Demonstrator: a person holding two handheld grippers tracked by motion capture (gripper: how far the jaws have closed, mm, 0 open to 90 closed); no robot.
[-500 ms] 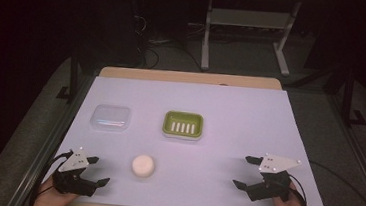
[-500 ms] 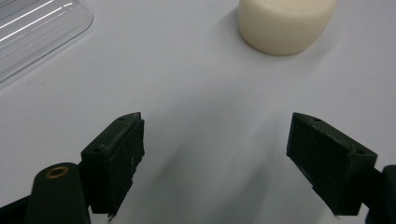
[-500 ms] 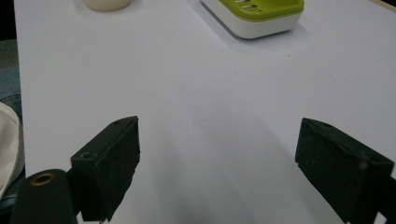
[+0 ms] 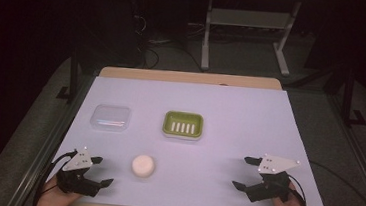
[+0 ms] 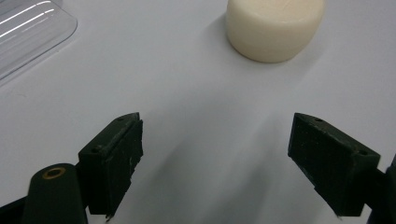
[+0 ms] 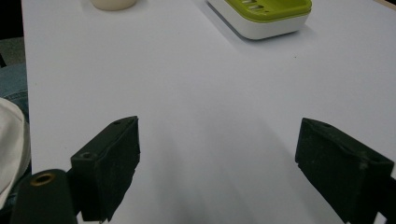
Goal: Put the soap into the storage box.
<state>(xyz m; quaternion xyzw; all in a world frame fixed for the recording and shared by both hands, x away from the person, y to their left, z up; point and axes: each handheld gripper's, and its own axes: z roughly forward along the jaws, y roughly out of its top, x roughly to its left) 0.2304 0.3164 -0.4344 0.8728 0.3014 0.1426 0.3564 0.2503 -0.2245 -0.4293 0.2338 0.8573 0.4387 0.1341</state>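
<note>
I hold both grippers released above the white table [image 4: 230,117]: left gripper [image 4: 100,171] with the soap [image 4: 143,165] at its three o'clock, right gripper [image 4: 244,172] with the green dish [image 4: 183,124] at eleven.

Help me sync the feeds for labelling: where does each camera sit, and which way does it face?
High view: above the near edge, facing forward and down; both hands, left gripper, right gripper.
Left gripper view: on that gripper, facing the soap; open jaws.
Right gripper view: faces the soap dish; open jaws.
All views share the soap.
</note>
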